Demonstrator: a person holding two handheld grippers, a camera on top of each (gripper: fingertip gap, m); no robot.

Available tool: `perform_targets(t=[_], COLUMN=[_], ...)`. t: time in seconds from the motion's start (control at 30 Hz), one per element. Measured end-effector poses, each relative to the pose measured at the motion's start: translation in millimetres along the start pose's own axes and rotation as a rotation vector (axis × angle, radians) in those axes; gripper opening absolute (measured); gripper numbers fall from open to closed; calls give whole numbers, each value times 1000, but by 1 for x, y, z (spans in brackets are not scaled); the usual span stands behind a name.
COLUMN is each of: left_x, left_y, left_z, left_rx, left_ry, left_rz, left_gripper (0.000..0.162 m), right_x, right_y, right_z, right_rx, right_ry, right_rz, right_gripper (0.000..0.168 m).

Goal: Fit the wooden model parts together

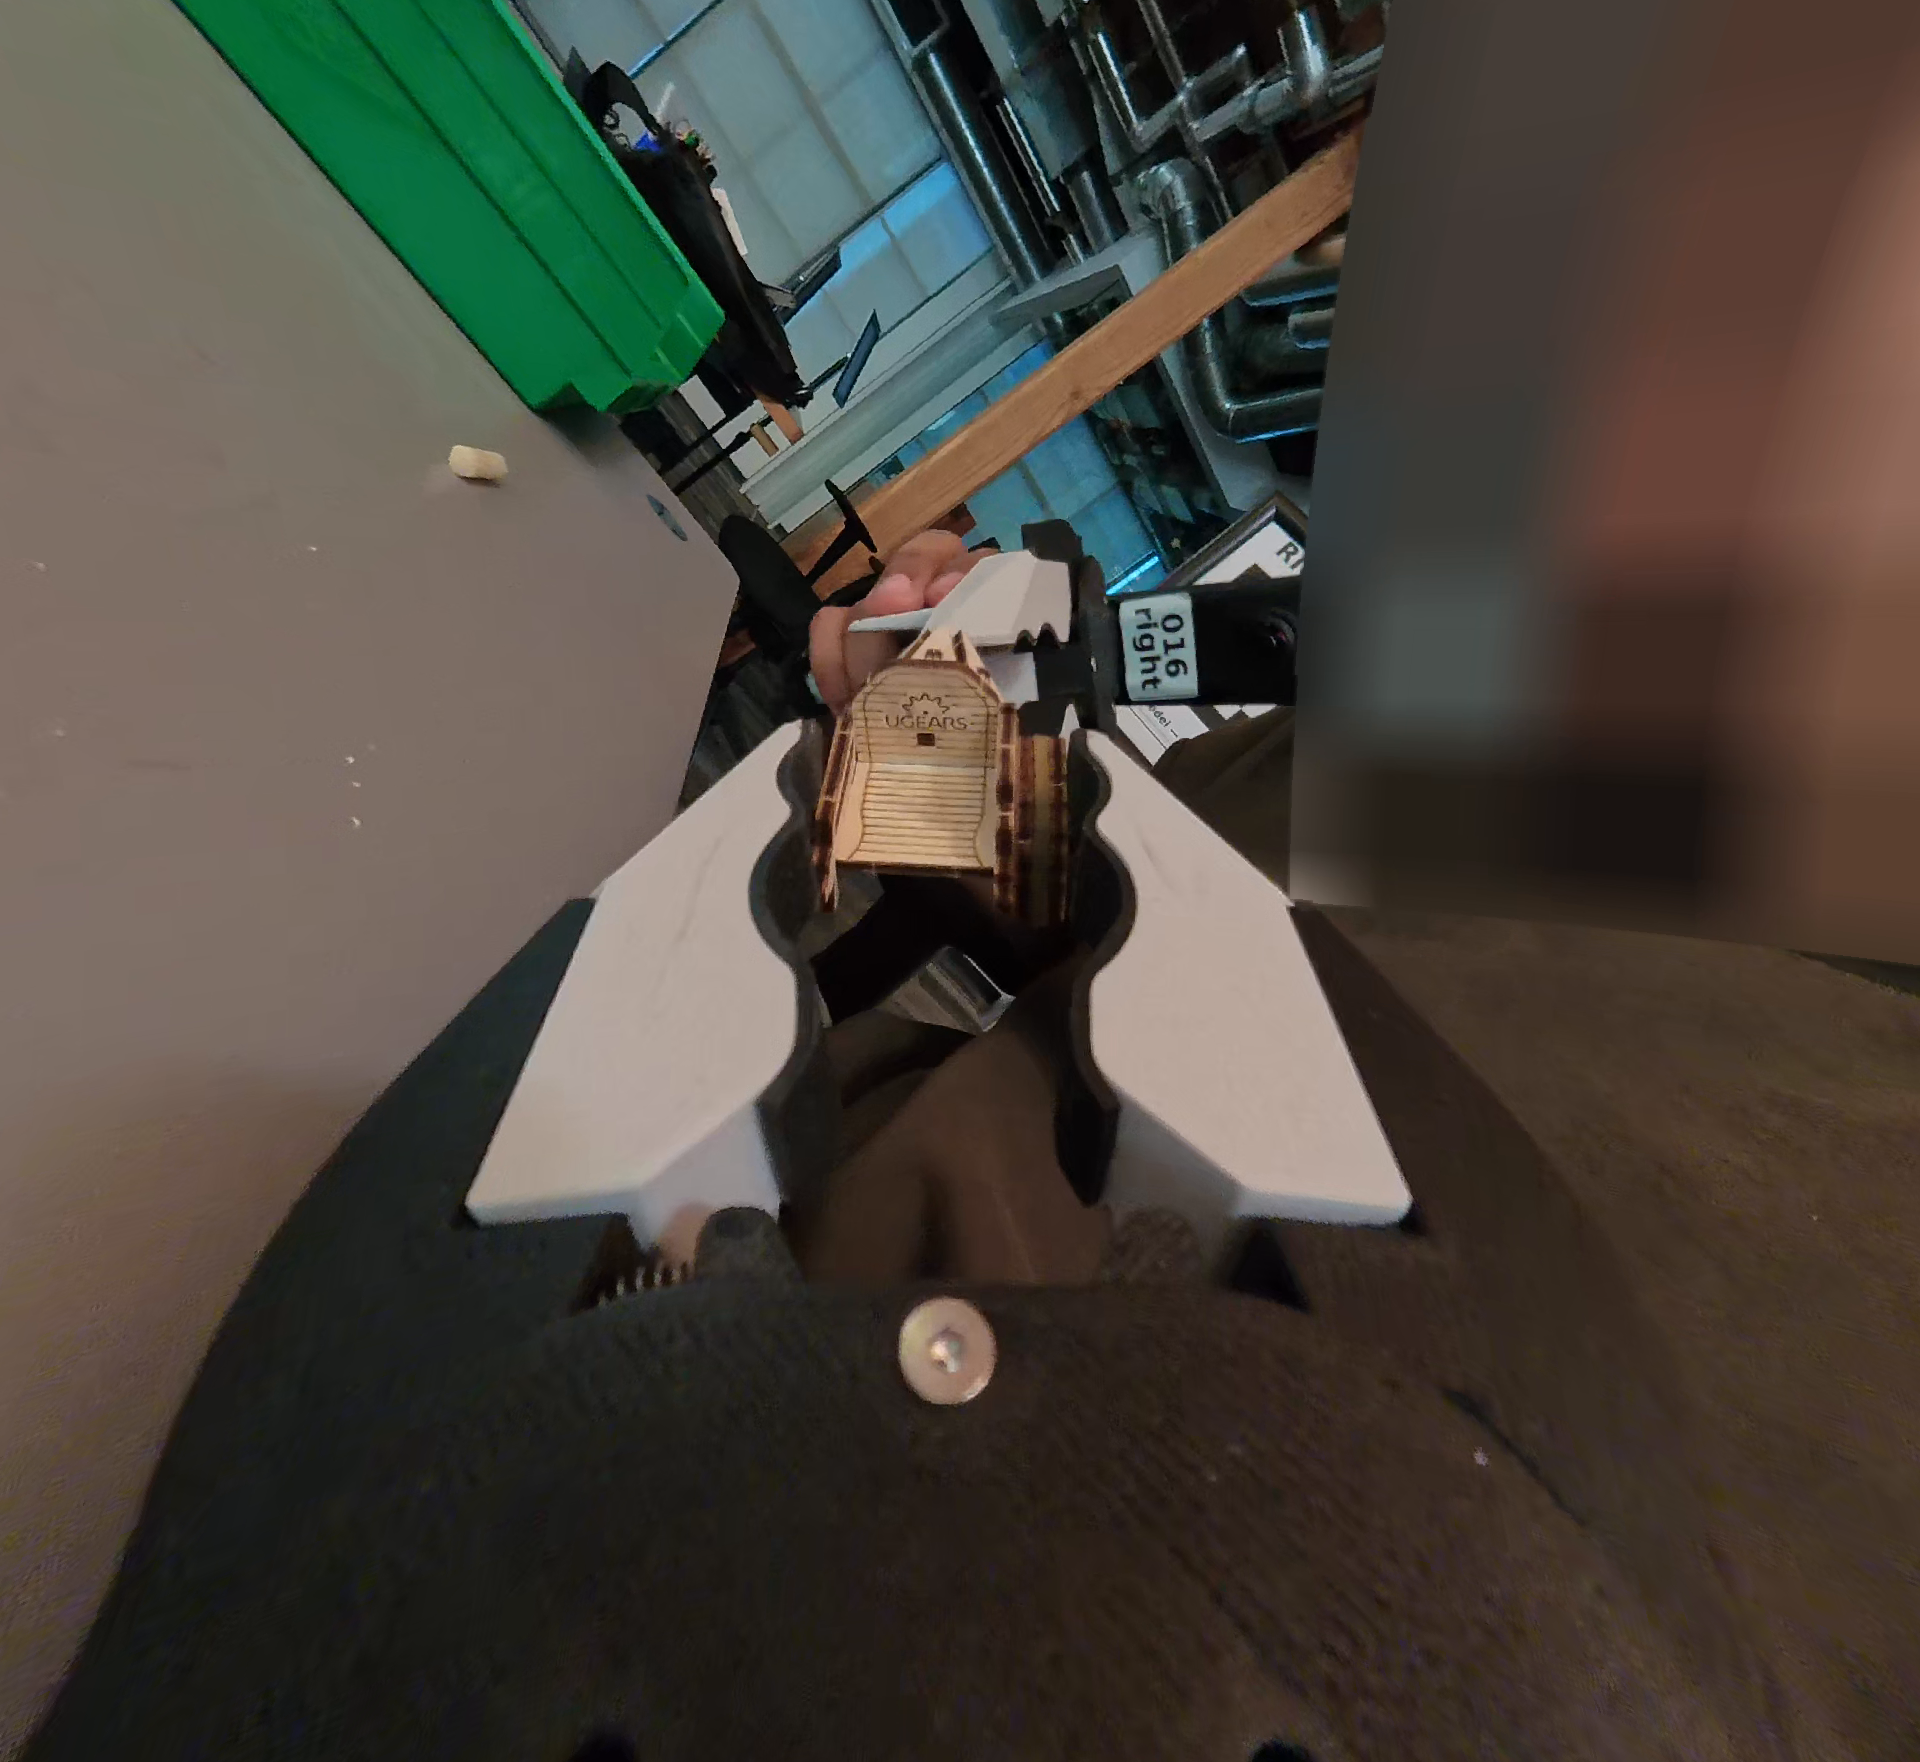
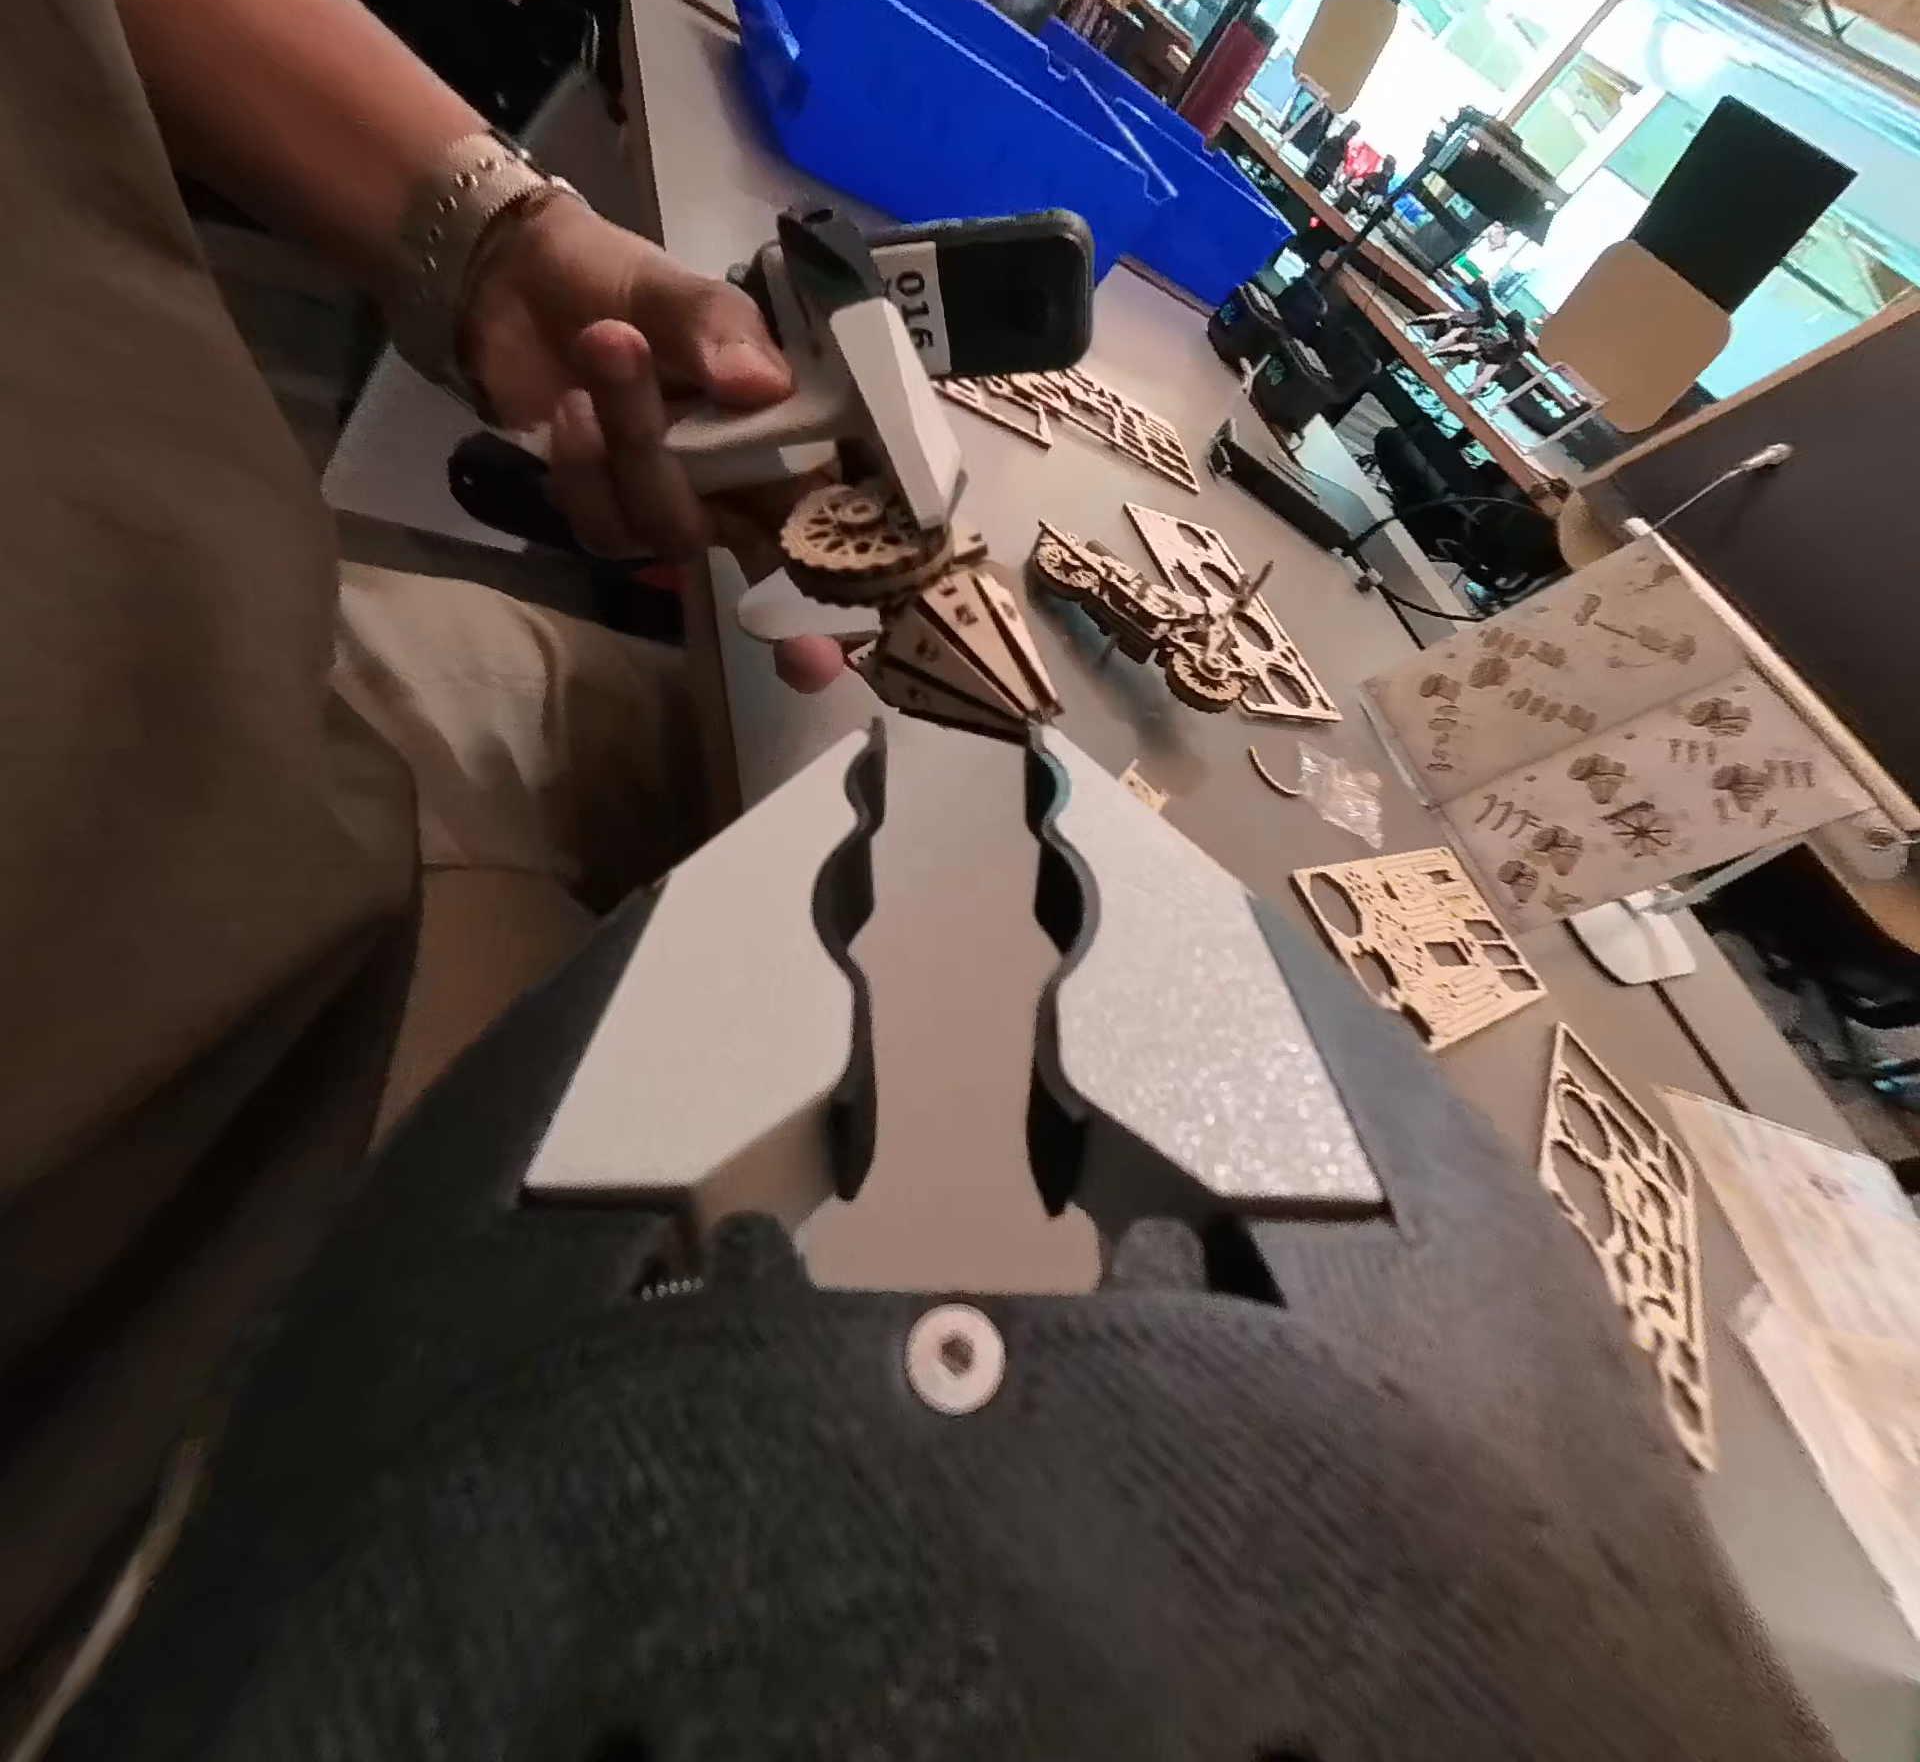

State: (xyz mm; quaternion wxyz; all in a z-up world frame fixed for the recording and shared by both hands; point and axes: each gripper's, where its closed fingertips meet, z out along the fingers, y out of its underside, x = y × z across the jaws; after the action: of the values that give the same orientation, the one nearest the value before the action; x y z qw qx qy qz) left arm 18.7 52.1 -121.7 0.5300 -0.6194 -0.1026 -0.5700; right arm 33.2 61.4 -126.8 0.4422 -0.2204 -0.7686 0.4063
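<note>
Left gripper (image 1: pixel 940 803): your jaws squeeze the wooden sidecar piece (image 1: pixel 914 793) by its sides, up in the air.
Wheel (image 2: pixel 852 543): it sits on that piece, right by your left fingers (image 2: pixel 904 403).
Right gripper (image 2: pixel 951 756): your jaws are open and hold nothing. The tips are just below the piece's pointed nose.
Wooden motorbike (image 2: pixel 1138 616): it rests on the grey table (image 2: pixel 1143 881), past the piece.
Cut-out sheets (image 2: pixel 1418 949): they lie flat on the table, off to the right.

Daylight glares through background windows (image 2: pixel 1621 50), foregrounds dim and perhaps motion-blurred, with wide-angle bending at edges.
</note>
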Motion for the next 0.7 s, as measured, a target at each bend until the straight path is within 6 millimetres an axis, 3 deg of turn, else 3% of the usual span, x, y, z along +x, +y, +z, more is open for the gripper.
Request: perform_targets(t=[0.37, 0.7], left_x=[-10, -12], left_y=[-3, -1], left_z=[-2, -1], left_rx=[27, 17], left_ry=[-41, -48], left_rz=[-49, -58], left_gripper=[42, 43], right_x=[-2, 1], right_y=[13, 13], right_z=[5, 4], right_rx=[-98, -91], right_ry=[29, 36], right_rz=[-108, -80], right_gripper=[26, 27])
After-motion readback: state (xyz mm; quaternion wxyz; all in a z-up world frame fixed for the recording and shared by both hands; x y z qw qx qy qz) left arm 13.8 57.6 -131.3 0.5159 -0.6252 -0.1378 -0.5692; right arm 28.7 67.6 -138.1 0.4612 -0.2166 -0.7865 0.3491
